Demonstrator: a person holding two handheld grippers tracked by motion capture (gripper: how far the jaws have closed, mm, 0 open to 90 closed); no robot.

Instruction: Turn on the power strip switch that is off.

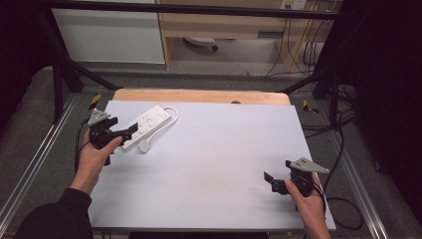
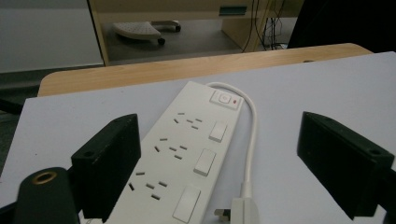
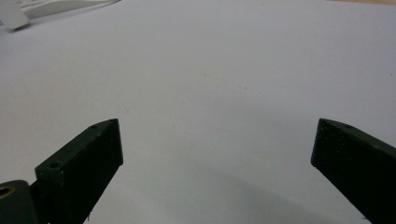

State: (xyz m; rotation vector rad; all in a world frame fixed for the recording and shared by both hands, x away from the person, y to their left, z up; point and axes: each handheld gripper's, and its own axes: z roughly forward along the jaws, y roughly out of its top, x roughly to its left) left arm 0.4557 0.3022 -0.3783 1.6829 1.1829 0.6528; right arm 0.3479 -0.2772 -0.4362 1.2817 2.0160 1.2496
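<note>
Hovering at the near end of a white power strip (image 2: 187, 158), left tool (image 1: 130, 131) has its jaws spread wide, nothing between them. Strip lies at the tabletop's (image 1: 214, 164) far-left, its plug (image 1: 144, 147) just beside. Right tool (image 1: 272, 182) spread too, over bare surface near-right.

Power strip (image 2: 187, 154): smooth white plastic. Desk (image 1: 209, 159): matt pale sheet over wood. Left tool (image 2: 219, 163): matt black jaws.
</note>
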